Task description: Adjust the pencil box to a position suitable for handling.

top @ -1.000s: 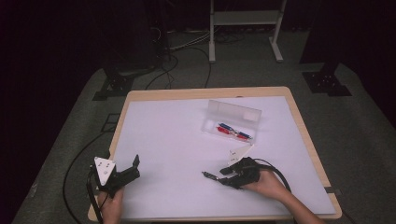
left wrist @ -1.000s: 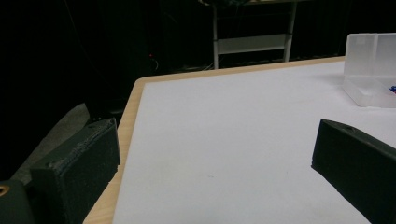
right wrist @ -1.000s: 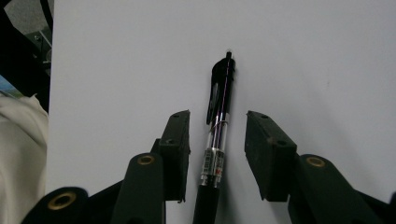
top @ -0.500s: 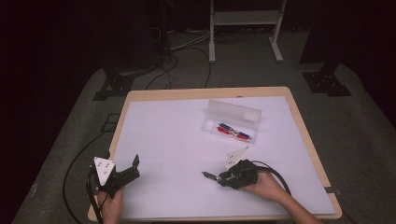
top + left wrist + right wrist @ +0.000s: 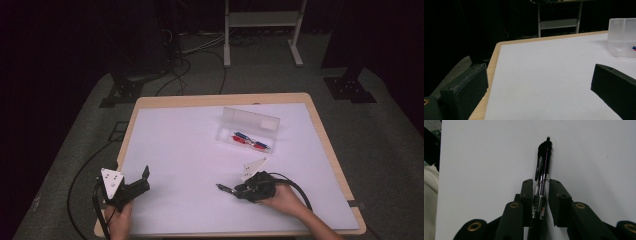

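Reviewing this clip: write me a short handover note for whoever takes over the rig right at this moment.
Right gripper: low over the table near the front edge; its jaws have just been closing on a black pen, which lies between the pads, clip end pointing away.
Left gripper: open, nothing between the jaws, resting at the table's front left.
Things: clear pen case sits open toward the back of the white table, with red and blue pens inside.
Done: black pen gripped.
Left: probably lift the pen and carry it to the case; the case is not yet closed.
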Available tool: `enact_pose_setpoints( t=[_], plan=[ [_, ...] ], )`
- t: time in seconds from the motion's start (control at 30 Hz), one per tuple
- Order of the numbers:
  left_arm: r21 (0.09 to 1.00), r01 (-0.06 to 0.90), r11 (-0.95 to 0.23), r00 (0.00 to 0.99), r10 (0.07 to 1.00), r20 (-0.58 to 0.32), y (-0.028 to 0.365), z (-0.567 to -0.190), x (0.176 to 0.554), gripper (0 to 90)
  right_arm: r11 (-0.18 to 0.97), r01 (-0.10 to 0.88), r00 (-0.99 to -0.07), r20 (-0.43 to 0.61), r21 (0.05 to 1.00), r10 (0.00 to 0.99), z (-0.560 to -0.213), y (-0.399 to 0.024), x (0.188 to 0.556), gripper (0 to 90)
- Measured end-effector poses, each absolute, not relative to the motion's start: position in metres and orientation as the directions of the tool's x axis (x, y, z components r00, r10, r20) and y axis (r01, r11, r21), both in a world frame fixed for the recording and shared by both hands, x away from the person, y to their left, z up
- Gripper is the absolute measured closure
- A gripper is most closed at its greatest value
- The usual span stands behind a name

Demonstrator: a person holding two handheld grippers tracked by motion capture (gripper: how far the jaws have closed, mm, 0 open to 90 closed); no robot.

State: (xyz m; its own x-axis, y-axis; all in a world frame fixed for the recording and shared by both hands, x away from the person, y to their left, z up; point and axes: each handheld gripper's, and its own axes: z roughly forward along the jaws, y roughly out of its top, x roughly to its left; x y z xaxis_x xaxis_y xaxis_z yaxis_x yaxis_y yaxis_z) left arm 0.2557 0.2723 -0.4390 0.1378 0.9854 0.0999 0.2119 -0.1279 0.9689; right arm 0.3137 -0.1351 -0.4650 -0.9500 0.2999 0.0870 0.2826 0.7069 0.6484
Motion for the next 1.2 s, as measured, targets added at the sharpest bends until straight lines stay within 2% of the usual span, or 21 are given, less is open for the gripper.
enact_pose_setpoints(
  t=[0.33, 0.8, 1.2],
  plan=[
    [0.970, 0.208, -0.126, 0.138, 0.986, 0.099, 0.273, -0.439, 0.256, 0.4, 0.698, 0.297, -0.949, 0.119, 0.652, 0.293, -0.466, -0.136, 0.316, 78.2],
    [0.970, 0.209, -0.125, 0.137, 0.986, 0.098, 0.273, -0.439, 0.256, 0.4, 0.695, 0.299, -0.950, 0.133, 0.653, 0.284, -0.464, -0.136, 0.315, 78.7],
    [0.969, 0.208, -0.130, 0.139, 0.985, 0.102, 0.274, -0.440, 0.257, 0.4, 0.666, 0.314, -0.942, 0.134, 0.676, 0.308, -0.449, -0.148, 0.321, 78.7]
  ],
)
